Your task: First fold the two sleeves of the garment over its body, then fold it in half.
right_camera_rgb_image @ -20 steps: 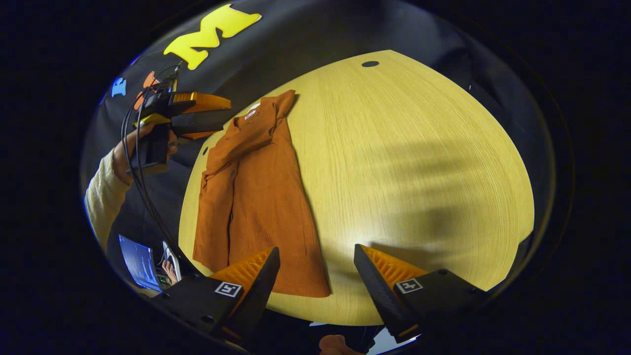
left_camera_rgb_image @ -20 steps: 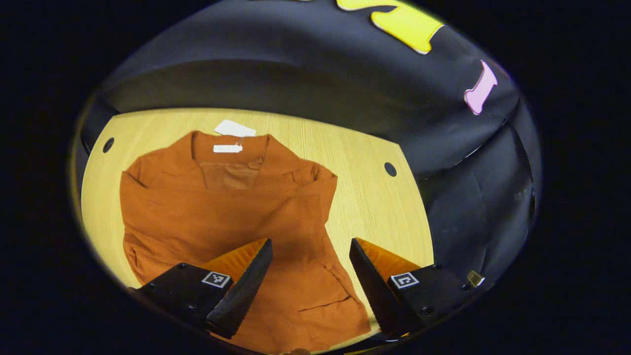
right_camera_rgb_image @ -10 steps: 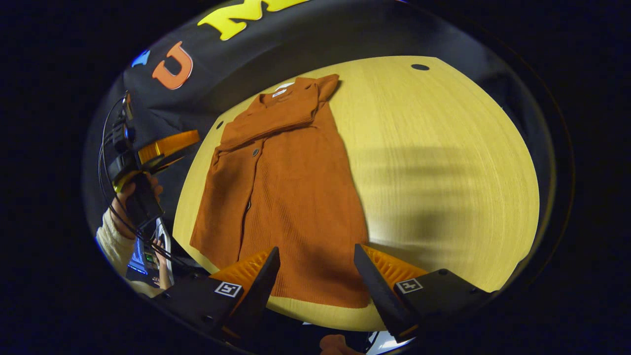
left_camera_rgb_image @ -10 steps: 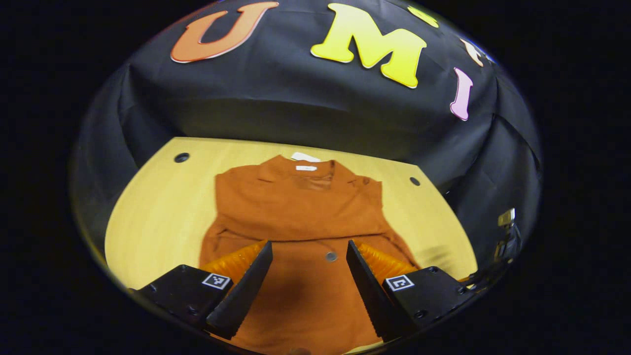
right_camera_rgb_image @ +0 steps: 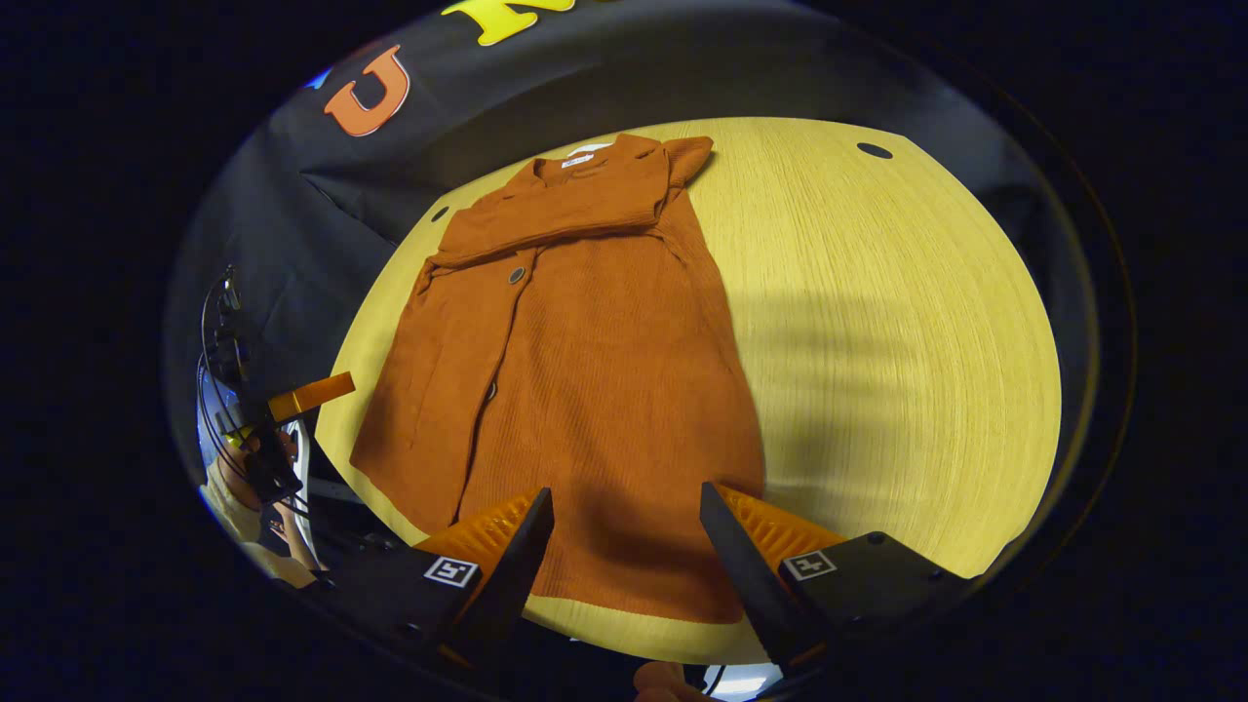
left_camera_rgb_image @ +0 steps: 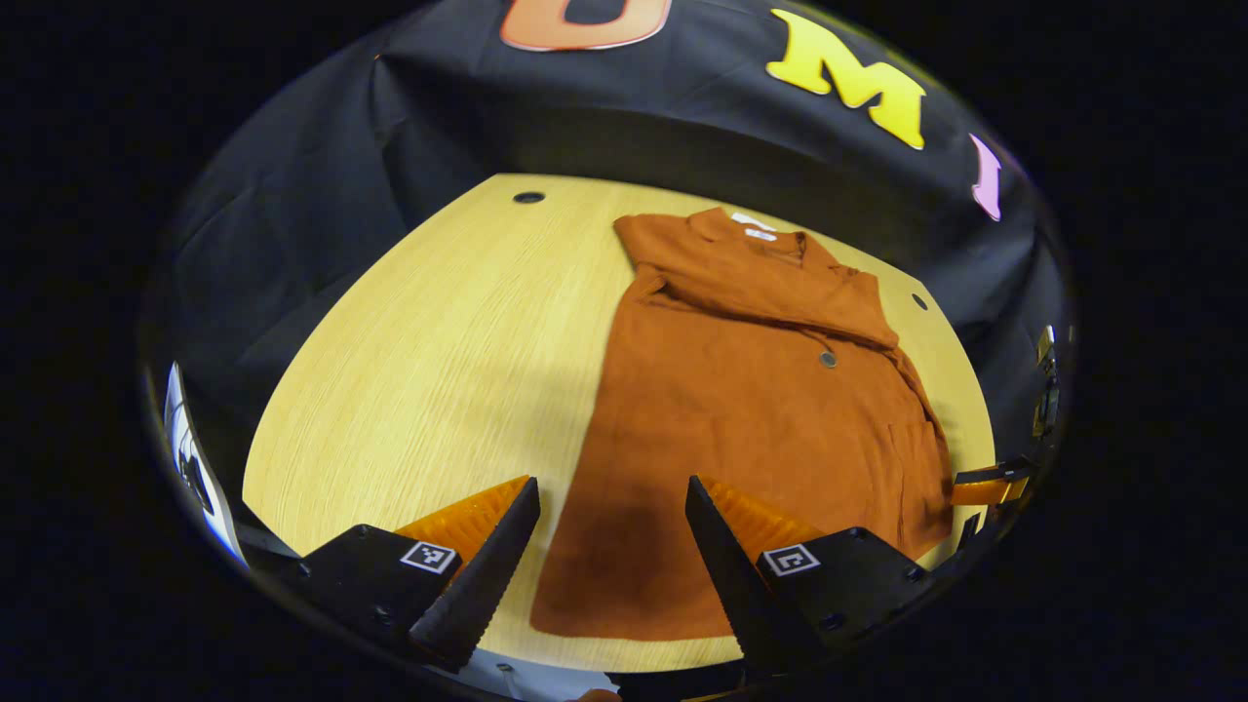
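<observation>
Two grippers hover over the near edge of a round wooden table (left_camera_rgb_image: 409,331), each with its fingers spread apart and nothing between them. The left gripper (left_camera_rgb_image: 609,556) hangs above the hem's left corner of a rust-orange buttoned garment (left_camera_rgb_image: 751,409), which lies flat with its collar toward the booth wall and its sleeves already folded across the chest. The right gripper (right_camera_rgb_image: 624,565) hangs above the hem's right part of the same garment (right_camera_rgb_image: 585,361).

The left gripper view shows a broad bare stretch of tabletop to the left of the garment, a small dark hole (left_camera_rgb_image: 528,197) near the far rim, another hole (left_camera_rgb_image: 918,301) at the right rim, and the tip of the other gripper's finger at the far right edge, just beyond the garment's side. The right gripper view shows the bare tabletop (right_camera_rgb_image: 897,331) on the garment's other side, crossed by soft shadows, a hole (right_camera_rgb_image: 875,150) near the far rim, and, off the table's left side, the other gripper held in a hand (right_camera_rgb_image: 255,458) with a pale sleeve (right_camera_rgb_image: 229,502) and trailing cables.

The hem lies just inside the table's near edge, with a thin strip of wood showing. The collar, with its white label (left_camera_rgb_image: 760,234), reaches close to the far rim.
</observation>
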